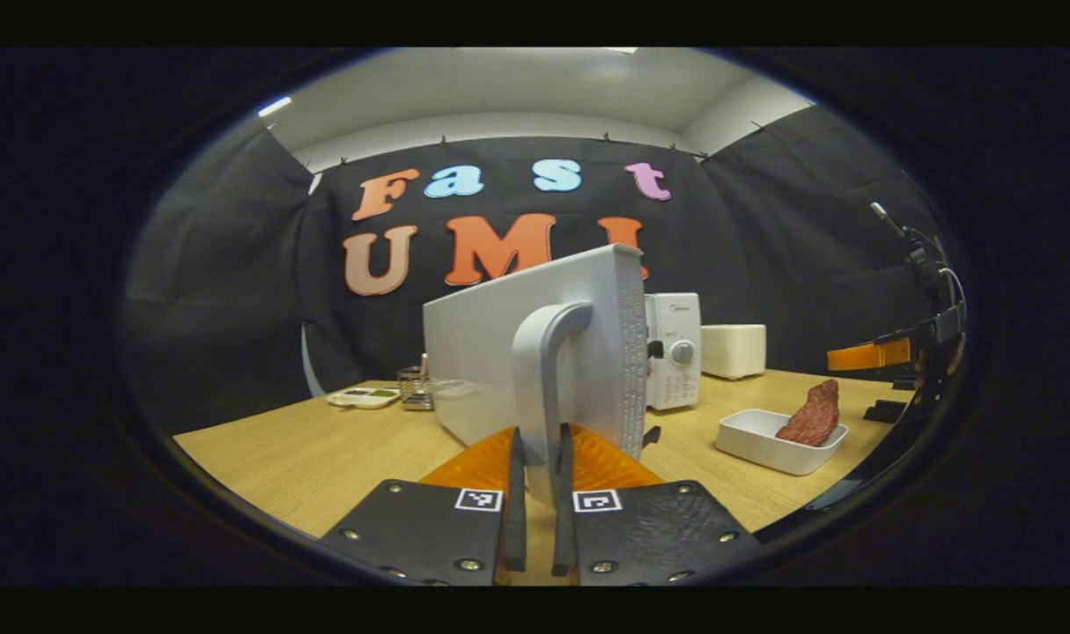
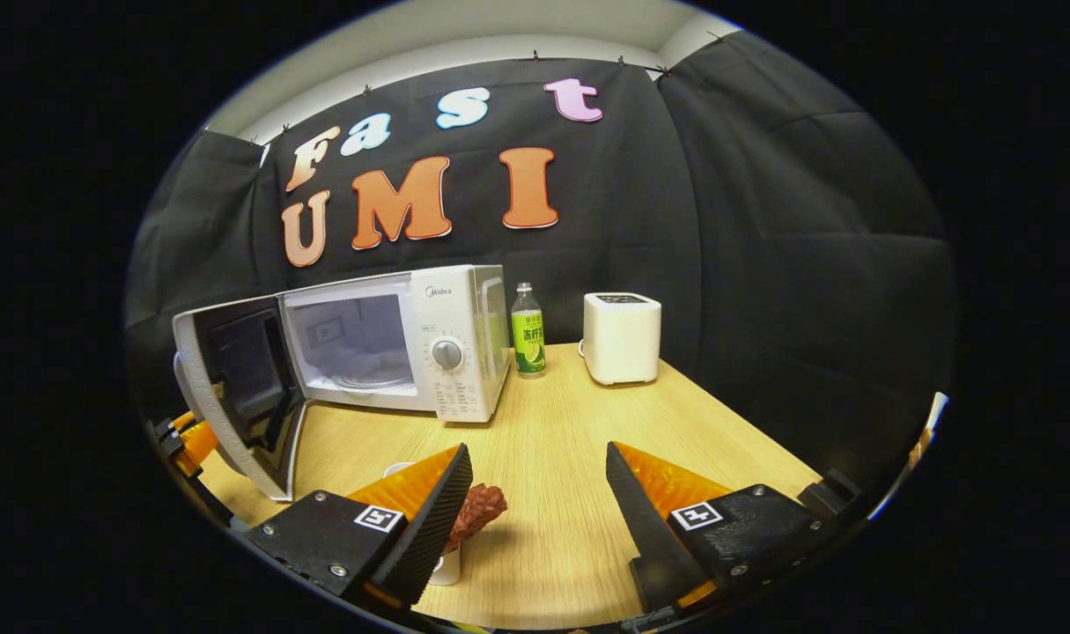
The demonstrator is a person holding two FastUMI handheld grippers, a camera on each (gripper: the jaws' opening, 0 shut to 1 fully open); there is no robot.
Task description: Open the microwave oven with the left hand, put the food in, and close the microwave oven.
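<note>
The white microwave (image 2: 394, 343) stands at the back of the wooden table with its door (image 2: 235, 387) swung wide open and the cavity showing. In the left gripper view the door (image 1: 499, 352) faces me edge-on, and my left gripper (image 1: 539, 458) is shut on its grey handle (image 1: 548, 379). A reddish piece of meat (image 1: 812, 414) lies in a white dish (image 1: 763, 445) to the right of the door. My right gripper (image 2: 535, 493) hovers open just above the table, with the meat (image 2: 475, 513) by its left finger and the dish mostly hidden behind that finger.
A green bottle (image 2: 527, 330) and a white toaster-like box (image 2: 621, 337) stand right of the microwave. A small tray (image 1: 363, 396) and a metal rack (image 1: 416, 387) sit left of the door. The right gripper (image 1: 878, 355) shows at the far right of the left gripper view.
</note>
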